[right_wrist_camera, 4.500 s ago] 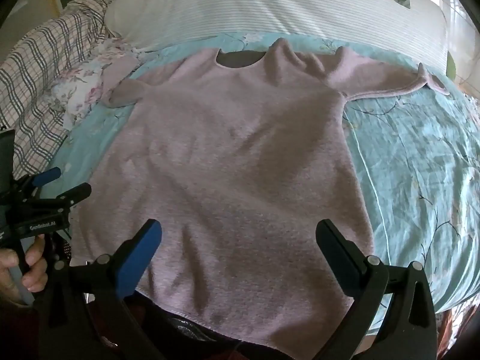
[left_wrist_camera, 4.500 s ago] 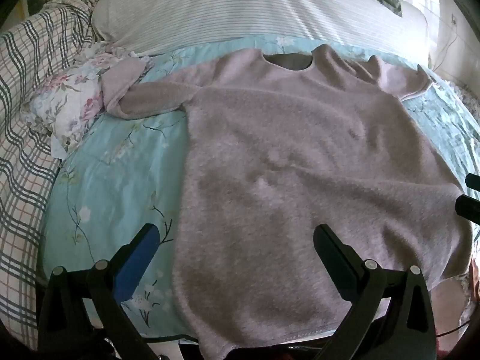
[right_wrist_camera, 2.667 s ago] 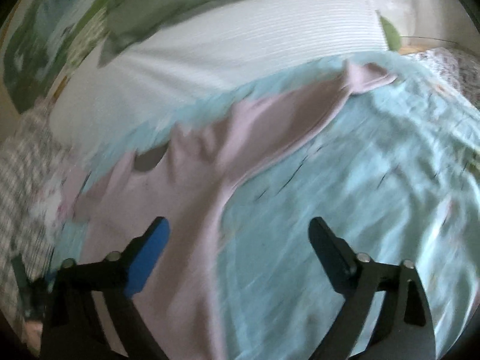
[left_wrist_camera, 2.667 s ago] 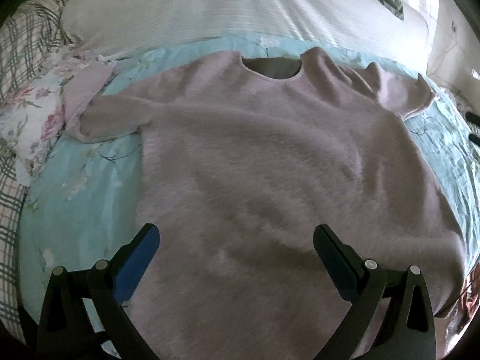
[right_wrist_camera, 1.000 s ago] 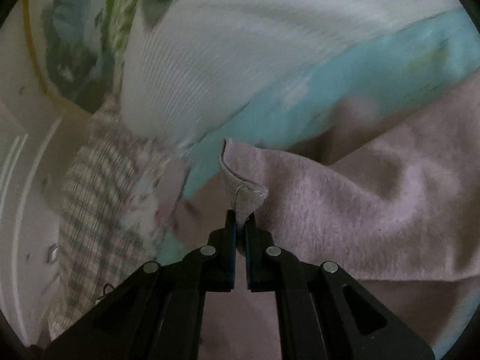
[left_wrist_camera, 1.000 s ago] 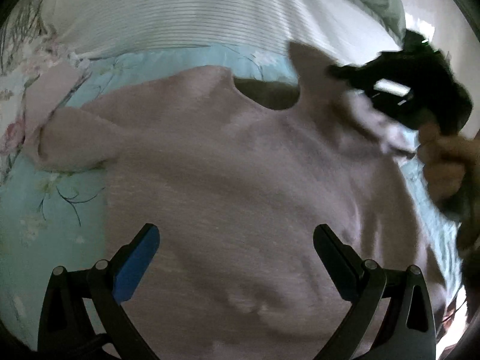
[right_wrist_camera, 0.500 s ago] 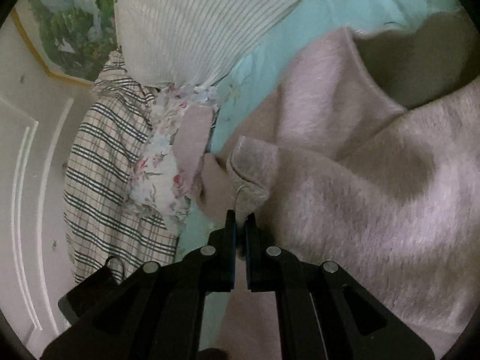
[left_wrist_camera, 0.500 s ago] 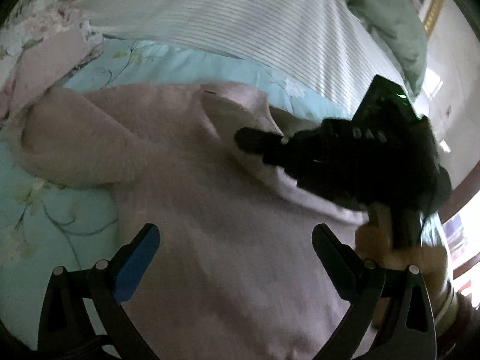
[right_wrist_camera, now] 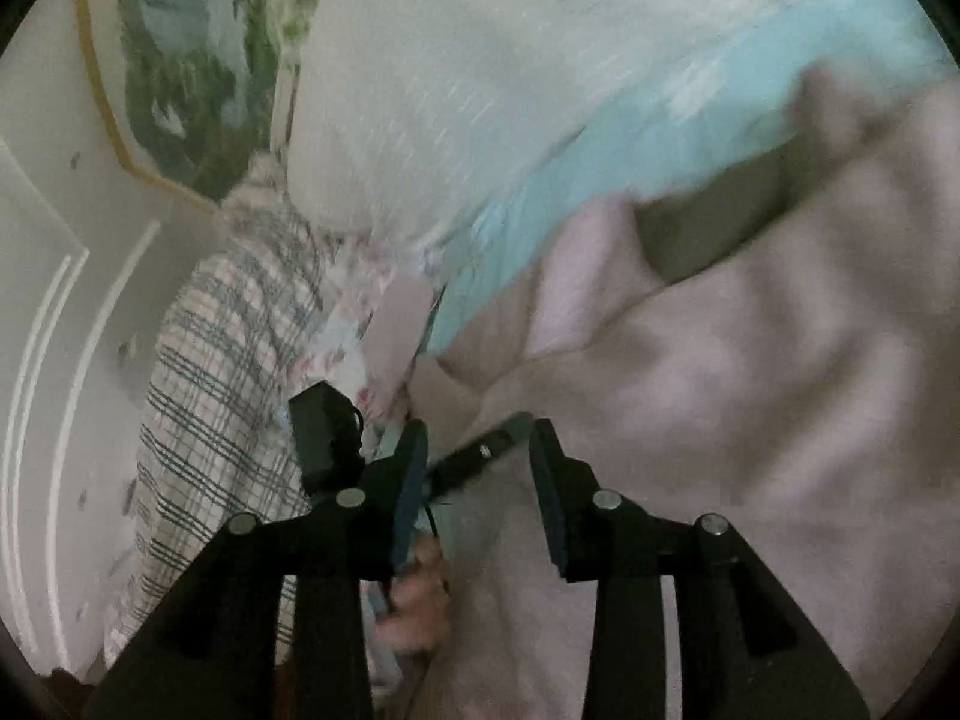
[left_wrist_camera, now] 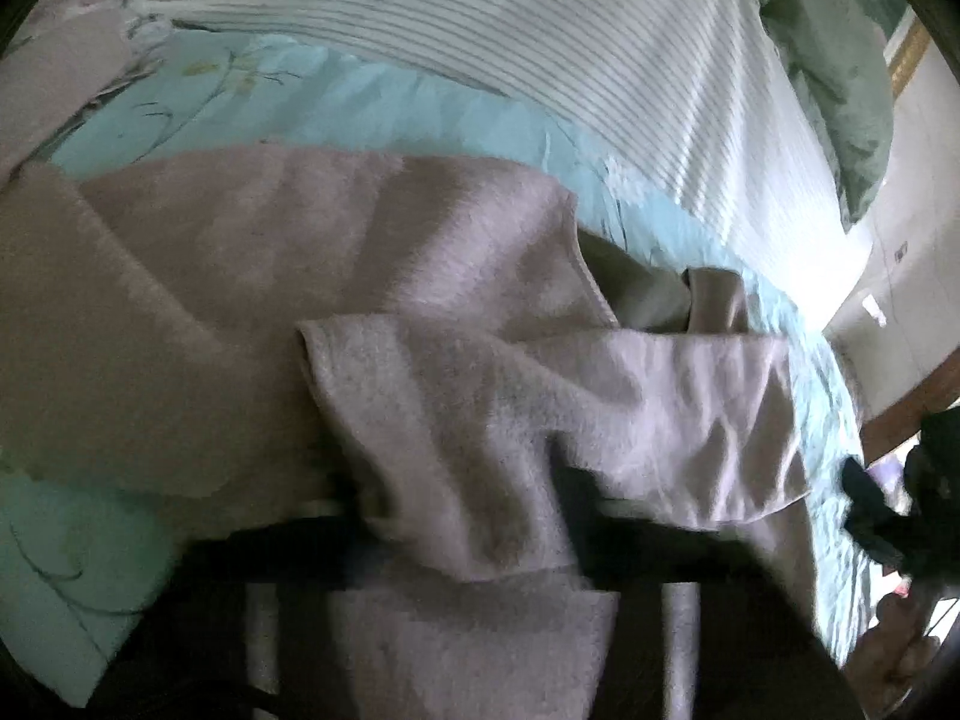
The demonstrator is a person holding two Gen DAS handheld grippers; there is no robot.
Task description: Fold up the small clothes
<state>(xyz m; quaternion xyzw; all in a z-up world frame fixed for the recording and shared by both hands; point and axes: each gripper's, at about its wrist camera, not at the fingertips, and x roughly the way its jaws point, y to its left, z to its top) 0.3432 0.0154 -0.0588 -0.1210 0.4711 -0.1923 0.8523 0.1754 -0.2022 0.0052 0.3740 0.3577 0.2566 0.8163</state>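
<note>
- A plaid blanket (right_wrist_camera: 198, 420) lies at the left edge of the bed, with a floral cloth (right_wrist_camera: 354, 324) just beside it.
- The left gripper (right_wrist_camera: 510, 426) shows in the right wrist view as a dark, blurred bar low over the sweater's near left part, a hand (right_wrist_camera: 420, 600) below it. In its own view its frame is a dark smear half buried under fabric. Its fingers are together; whether cloth is caught between them I cannot tell.
- The pink sweater (left_wrist_camera: 252, 276) is spread on the light blue floral sheet (left_wrist_camera: 252, 96) in the middle of the bed, neck opening (left_wrist_camera: 636, 294) toward the striped bedding (left_wrist_camera: 540, 48) at the far edge.
- One sleeve (left_wrist_camera: 540, 408) is folded across the sweater's body, its cuff end pointing toward the bed's left side.
- The right gripper (right_wrist_camera: 477, 486) hangs over the sweater's near part. Its fingers (right_wrist_camera: 549, 498) are opening, with a clear gap and no cloth between them.
- A green pillow (left_wrist_camera: 840, 72) rests at the far right corner.
</note>
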